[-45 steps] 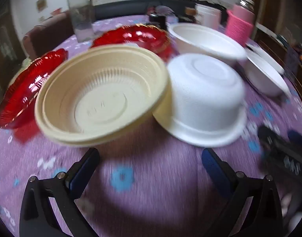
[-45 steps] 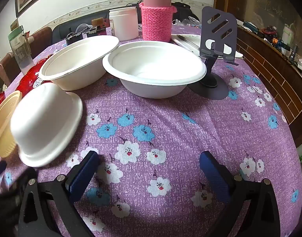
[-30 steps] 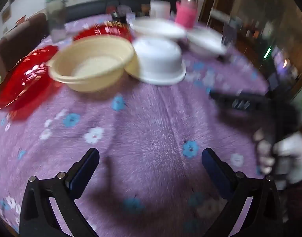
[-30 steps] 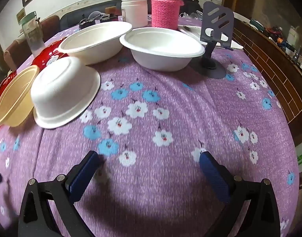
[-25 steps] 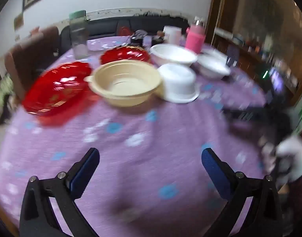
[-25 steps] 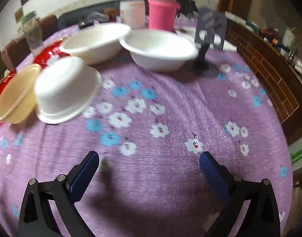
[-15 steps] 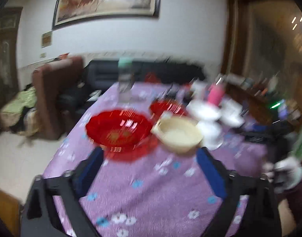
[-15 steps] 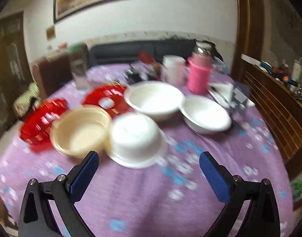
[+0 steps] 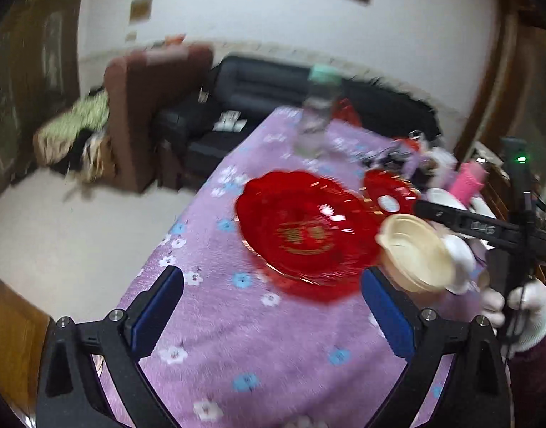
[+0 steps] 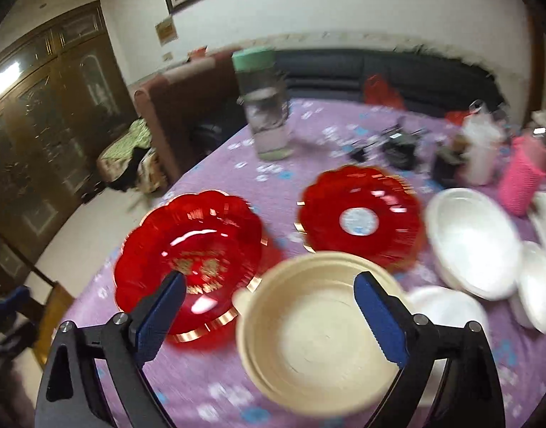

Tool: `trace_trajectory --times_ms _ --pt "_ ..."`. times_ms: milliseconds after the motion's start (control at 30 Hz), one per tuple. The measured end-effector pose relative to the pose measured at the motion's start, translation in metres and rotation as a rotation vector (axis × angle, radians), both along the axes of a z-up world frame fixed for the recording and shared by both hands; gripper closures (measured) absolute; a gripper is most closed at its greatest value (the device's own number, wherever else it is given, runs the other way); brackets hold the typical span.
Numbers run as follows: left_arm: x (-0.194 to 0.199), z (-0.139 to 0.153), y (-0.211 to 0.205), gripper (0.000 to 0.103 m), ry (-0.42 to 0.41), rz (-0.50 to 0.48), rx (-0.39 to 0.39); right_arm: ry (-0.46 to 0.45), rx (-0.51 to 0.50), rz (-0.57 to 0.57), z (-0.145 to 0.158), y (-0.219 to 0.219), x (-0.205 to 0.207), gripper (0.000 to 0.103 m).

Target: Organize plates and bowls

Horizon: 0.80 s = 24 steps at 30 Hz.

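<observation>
My left gripper (image 9: 269, 303) is open and empty, raised above the near left part of the purple flowered table (image 9: 237, 339). A large red plate (image 9: 305, 232) lies just ahead of it, with a cream bowl (image 9: 415, 253) to its right. My right gripper (image 10: 269, 312) is open and empty, high over the cream bowl (image 10: 316, 331). The large red plate (image 10: 194, 249) lies to the left, a second red plate (image 10: 358, 217) lies behind. Two white bowls (image 10: 473, 239) and an upside-down white bowl (image 10: 448, 306) sit to the right.
A clear jar with a green lid (image 10: 266, 107), a pink knitted bottle (image 10: 526, 178), a white tub (image 10: 481, 153) and small dark items stand at the back. A brown armchair (image 9: 155, 114) and dark sofa (image 9: 258, 100) stand beyond the table's far edge.
Both grippers have pulled back and risen from the table, then swung left; the view now takes in the red plates and the room. Both stayed open and empty.
</observation>
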<state>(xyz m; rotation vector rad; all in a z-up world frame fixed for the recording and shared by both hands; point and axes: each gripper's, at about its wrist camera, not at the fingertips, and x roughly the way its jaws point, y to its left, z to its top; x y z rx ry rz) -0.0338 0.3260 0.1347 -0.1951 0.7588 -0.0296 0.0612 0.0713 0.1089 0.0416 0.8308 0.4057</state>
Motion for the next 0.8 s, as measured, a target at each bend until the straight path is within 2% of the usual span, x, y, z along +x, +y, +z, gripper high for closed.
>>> trace_trajectory --times_ms 67,133,200,267,367,500,567,700,733,800 --pt "0.023 -0.015 0.014 0.003 0.047 -0.001 -0.074 0.046 0.008 0.012 -0.007 0.013 0.022 0.015" --pt "0.049 -0.029 0.028 0.004 0.102 -0.003 -0.18 0.107 0.013 0.037 -0.017 0.026 0.043 0.021" --pt "0.066 -0.038 0.034 0.006 0.128 0.003 -0.213 0.144 0.007 0.044 -0.023 0.033 0.057 0.025" --pt "0.083 -0.046 0.04 0.023 0.153 0.021 -0.22 0.162 -0.018 0.055 -0.028 0.042 0.067 0.03" --pt "0.11 -0.066 0.047 0.029 0.216 0.024 -0.267 0.194 -0.049 0.084 -0.041 0.056 0.077 0.038" --pt "0.129 -0.083 0.043 0.029 0.234 0.03 -0.272 0.227 -0.092 0.096 -0.052 0.063 0.087 0.048" --pt "0.136 -0.09 0.041 0.029 0.243 0.028 -0.277 0.246 -0.106 0.094 -0.06 0.064 0.091 0.062" --pt "0.145 -0.1 0.03 0.029 0.265 0.014 -0.249 0.245 -0.113 0.091 -0.064 0.064 0.094 0.068" --pt "0.147 -0.101 0.027 0.032 0.265 0.007 -0.241 0.243 -0.121 0.096 -0.065 0.066 0.094 0.068" --pt "0.149 -0.104 0.021 0.052 0.278 -0.008 -0.22 0.242 -0.15 0.097 -0.067 0.069 0.095 0.071"
